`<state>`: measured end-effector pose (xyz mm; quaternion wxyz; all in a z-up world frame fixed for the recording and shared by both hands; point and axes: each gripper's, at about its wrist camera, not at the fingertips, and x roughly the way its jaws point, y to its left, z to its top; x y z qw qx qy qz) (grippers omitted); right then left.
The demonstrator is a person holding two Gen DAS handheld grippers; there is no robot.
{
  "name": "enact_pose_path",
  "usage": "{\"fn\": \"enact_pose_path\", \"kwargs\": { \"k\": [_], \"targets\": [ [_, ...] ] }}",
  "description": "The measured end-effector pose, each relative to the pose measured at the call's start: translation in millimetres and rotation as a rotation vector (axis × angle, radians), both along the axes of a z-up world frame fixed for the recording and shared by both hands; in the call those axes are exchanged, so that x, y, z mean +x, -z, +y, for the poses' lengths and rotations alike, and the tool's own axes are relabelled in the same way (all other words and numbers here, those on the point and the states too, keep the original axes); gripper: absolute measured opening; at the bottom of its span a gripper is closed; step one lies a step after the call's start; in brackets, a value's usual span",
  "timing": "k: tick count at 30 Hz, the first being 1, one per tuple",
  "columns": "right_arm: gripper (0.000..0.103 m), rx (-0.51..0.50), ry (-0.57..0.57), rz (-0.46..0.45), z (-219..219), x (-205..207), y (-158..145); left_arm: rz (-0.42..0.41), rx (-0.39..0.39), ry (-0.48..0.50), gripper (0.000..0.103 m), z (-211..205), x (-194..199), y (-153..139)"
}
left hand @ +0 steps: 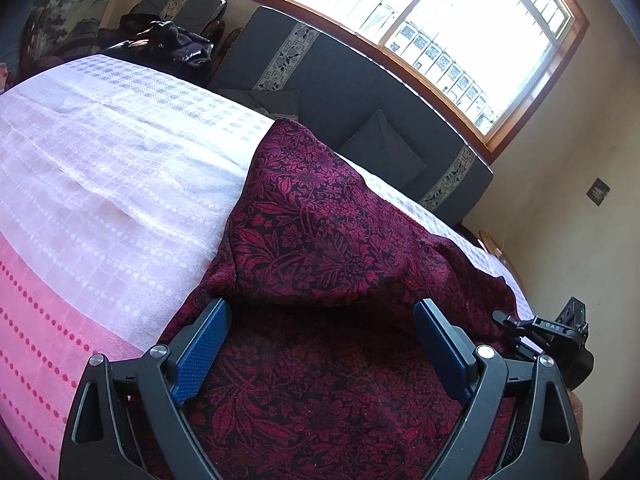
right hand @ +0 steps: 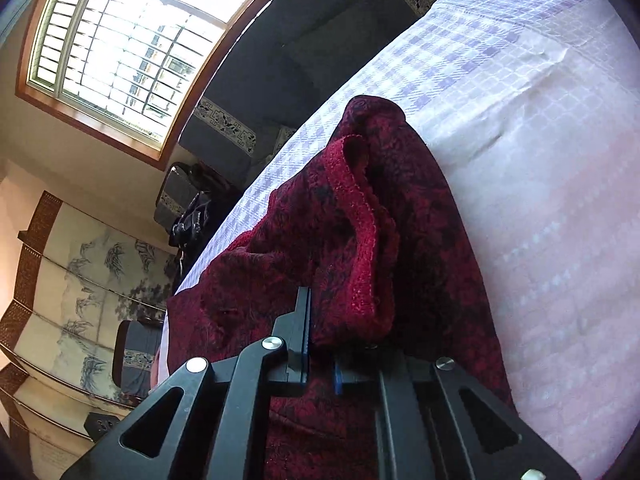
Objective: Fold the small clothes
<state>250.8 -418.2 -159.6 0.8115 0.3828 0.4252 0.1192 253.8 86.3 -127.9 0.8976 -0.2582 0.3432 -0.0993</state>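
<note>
- A dark red floral garment (left hand: 320, 240) lies on a bed covered with a white and pink checked bedspread (left hand: 112, 168); in the left wrist view it fills the centre and lower middle of the frame, with part of it folded over into a raised flap that peaks near the frame's centre.
- The left gripper (left hand: 322, 344) sits at the bottom of that view with its blue-padded fingers (left hand: 200, 356) spread wide apart, one at lower left and one at lower right; the cloth lies beneath and between them, and the pads do not press on it.
- At the right edge of the same view, black hardware of the other gripper shows just beside the garment's far-right border.
- In the right wrist view the garment (right hand: 360, 220) runs from the lower middle up toward the centre, bunched, with a brighter red hemmed edge (right hand: 368, 216) curling along its middle.
- The right gripper (right hand: 320, 344) at the bottom centre has its jaws drawn nearly together, clamped on a fold of the red cloth, which drapes over and hides the right-hand finger.
- A barred window (left hand: 420, 24) is at upper right in the left view, with a dark cushioned bench (left hand: 360, 92) beneath it beyond the bed.
- A painted folding screen (right hand: 80, 300) stands at lower left in the right view.
</note>
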Motion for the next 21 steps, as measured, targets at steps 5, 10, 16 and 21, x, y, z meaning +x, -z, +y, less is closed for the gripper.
{"fn": "enact_pose_path", "kwargs": {
  "k": [5, 10, 16, 21],
  "targets": [
    [0.020, 0.037, -0.011, 0.018, -2, 1, -4, 0.010, 0.000, -0.018, 0.092, 2, 0, 2],
    [0.058, 0.078, 0.050, -0.023, -22, -50, -22, 0.019, -0.004, -0.045, 0.092, 5, 0, 3],
    [0.060, 0.143, 0.009, -0.075, -31, -150, -35, 0.014, -0.013, -0.039, 0.092, 5, -2, 3],
    [0.060, -0.034, -0.094, -0.073, -22, -235, -47, -0.002, 0.072, 0.075, 0.092, -3, -32, -18]
  ]
}}
